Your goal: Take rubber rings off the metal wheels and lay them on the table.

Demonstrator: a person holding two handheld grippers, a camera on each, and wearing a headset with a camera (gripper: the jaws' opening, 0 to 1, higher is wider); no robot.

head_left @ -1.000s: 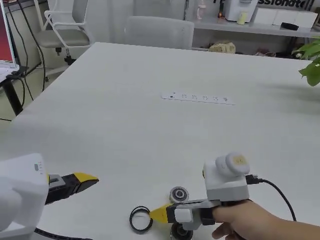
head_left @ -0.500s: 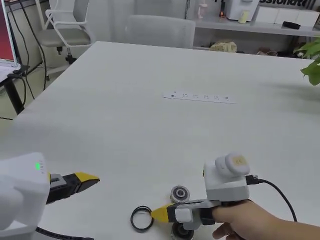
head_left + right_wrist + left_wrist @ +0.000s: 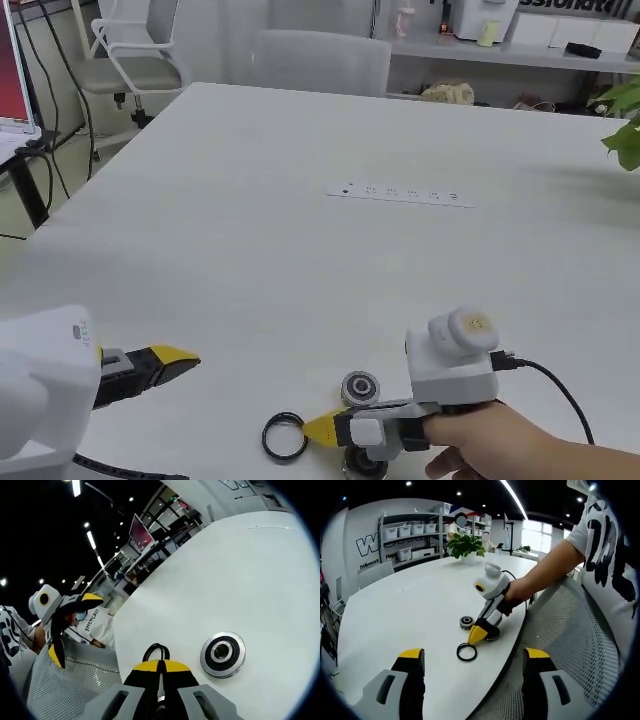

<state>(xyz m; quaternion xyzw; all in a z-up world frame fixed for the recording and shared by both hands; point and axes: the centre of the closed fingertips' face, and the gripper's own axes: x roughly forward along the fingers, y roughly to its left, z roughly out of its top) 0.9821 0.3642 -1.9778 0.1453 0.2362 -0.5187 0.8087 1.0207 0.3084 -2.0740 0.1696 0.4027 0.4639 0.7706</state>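
Two grippers: right gripper (image 3: 318, 426) jaws pressed together, tips at the rubber ring (image 3: 284, 437) edge, metal wheel (image 3: 358, 387) just beside it; left gripper (image 3: 473, 656) spread wide.

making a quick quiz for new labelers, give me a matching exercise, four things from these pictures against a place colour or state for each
Things
1 rubber ring
2 metal wheel
3 power strip
4 left tongs

Descriptions
a open
b middle of the table
c black, at the tip of the right tongs
d silver rim, flat beside the right tongs

Pairs: 1-c, 2-d, 3-b, 4-a
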